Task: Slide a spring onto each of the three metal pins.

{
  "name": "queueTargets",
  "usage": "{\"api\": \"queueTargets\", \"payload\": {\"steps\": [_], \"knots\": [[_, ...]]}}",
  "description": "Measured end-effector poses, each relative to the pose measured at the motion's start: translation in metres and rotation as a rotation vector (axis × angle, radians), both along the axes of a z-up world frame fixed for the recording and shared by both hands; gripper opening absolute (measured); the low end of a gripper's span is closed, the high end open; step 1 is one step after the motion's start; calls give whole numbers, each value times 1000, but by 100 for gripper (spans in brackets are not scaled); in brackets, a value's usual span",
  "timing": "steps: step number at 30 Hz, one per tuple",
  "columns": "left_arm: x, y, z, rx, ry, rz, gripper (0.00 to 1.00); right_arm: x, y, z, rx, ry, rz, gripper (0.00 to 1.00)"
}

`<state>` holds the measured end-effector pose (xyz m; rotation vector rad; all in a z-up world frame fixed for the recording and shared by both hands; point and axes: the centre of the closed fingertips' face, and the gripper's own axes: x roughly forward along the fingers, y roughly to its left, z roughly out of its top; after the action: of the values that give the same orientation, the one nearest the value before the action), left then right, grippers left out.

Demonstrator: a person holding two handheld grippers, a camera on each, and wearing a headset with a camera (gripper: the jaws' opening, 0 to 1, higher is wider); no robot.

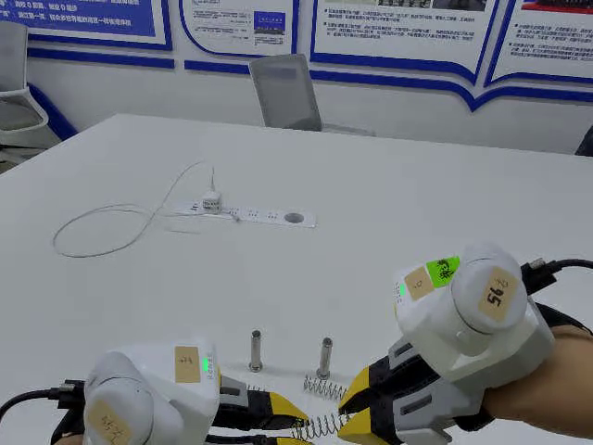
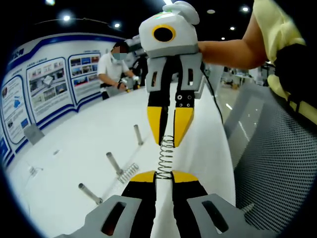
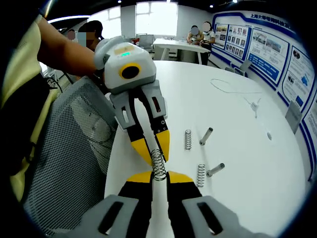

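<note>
Holding: left claw (image 2: 164,174) and right claw (image 3: 159,174) each clamp one end of the same spring (image 1: 320,425)
Spring place: over the near edge of the surface (image 1: 389,185)
Pins (image 1: 256,350): upright just beyond, loose spring (image 1: 324,387) lying beside one

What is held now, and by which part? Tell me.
One coiled metal spring, held at both ends: left gripper pinches one end, right gripper the other.

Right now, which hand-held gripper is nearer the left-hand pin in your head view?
Left. The left hand-held gripper sits just on the near side of that pin, slightly right of it; the right hand-held gripper is farther right, past the second pin. Both grip one spring.
</note>
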<state>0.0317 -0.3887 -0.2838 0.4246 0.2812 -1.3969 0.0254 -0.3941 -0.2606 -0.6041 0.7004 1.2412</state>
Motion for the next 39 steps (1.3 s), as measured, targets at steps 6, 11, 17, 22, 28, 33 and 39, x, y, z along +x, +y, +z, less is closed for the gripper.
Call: {"api": "queueTargets", "payload": {"steps": [6, 11, 17, 22, 28, 33, 39], "knots": [[0, 0, 0, 0, -1, 0, 11, -1, 8, 9, 18, -14, 12, 11], [-1, -1, -1, 2, -1, -6, 11, -2, 14, 13, 16, -27, 30, 11], [-2, -3, -1, 3, -3, -13, 11, -2, 23, 18, 6, -44, 59, 11], [-2, -5, 0, -1, -4, -18, 11, -2, 30, 20, 1, -53, 77, 11], [-3, -5, 0, -1, -4, -19, 11, -2, 30, 19, -6, -56, 86, 11], [-3, -7, 0, -3, -3, -22, 12, -1, 29, 19, -16, -58, 88, 11], [-1, -6, 3, -17, 4, -12, 16, 0, 27, 18, -31, -62, 91, 11]]}}
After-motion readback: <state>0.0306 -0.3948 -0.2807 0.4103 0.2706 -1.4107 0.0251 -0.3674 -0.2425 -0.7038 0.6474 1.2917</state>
